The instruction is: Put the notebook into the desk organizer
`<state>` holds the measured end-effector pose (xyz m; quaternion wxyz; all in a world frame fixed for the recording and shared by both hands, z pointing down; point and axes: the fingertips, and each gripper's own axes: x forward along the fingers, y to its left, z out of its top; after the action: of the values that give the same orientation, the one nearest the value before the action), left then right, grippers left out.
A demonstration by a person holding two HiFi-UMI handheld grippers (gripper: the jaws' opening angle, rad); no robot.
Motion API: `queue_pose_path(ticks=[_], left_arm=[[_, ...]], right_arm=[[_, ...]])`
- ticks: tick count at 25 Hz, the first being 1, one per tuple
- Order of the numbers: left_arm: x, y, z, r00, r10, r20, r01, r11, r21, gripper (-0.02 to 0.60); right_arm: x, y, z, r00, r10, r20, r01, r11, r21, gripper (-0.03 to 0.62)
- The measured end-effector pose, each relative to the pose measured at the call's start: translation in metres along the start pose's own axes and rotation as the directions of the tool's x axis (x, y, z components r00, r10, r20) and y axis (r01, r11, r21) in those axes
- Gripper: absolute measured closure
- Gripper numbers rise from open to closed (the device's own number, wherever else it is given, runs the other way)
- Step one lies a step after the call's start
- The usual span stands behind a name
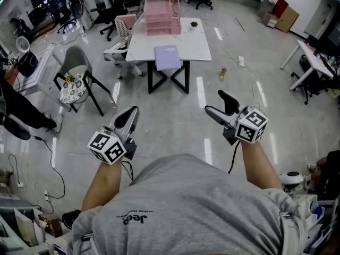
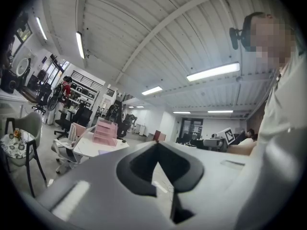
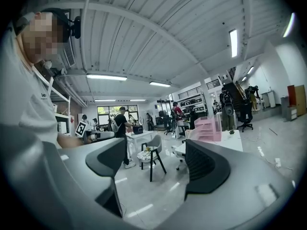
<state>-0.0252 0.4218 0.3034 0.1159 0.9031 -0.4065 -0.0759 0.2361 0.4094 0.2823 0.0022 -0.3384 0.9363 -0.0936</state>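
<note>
Head view puts the white table (image 1: 196, 47) far ahead, with the pink desk organizer (image 1: 162, 16) at its far end. The lavender notebook (image 1: 168, 56) lies flat at the near edge, its long side seemingly running near to far toward the organizer. Both grippers point that way from close to the body, well apart from the notebook and neither clearly nearer: left gripper (image 1: 129, 116) closed and empty, right gripper (image 1: 214, 102) spread wide, holding nothing.
</note>
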Motion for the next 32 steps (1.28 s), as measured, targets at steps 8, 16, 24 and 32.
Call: queue_pose_path(ticks=[8,16,24,32], left_arm=[[0.01,-0.023,-0.013,0.998,0.063,-0.005,-0.063,0.998,0.002,0.526],[0.018,0.009,-0.016,0.996,0.084,-0.019,-0.084,0.996,-0.007,0.526],[0.056,0.114,-0.01,1.0,-0.007,-0.021,0.006,0.999,-0.032,0.526],[0.109,0.27,0.044,0.991,-0.126,-0.039,0.125,0.992,-0.02,0.526]], right_arm=[[-0.017,-0.029,-0.013,0.999,0.047,-0.018,-0.046,0.998,0.041,0.224],[0.017,-0.055,-0.033,0.998,0.036,-0.06,-0.028,0.992,0.126,0.224],[0.111,-0.085,-0.03,0.996,-0.03,-0.078,0.04,0.991,0.127,0.224],[0.258,-0.11,0.001,0.99,-0.133,-0.055,0.14,0.979,0.15,0.224]])
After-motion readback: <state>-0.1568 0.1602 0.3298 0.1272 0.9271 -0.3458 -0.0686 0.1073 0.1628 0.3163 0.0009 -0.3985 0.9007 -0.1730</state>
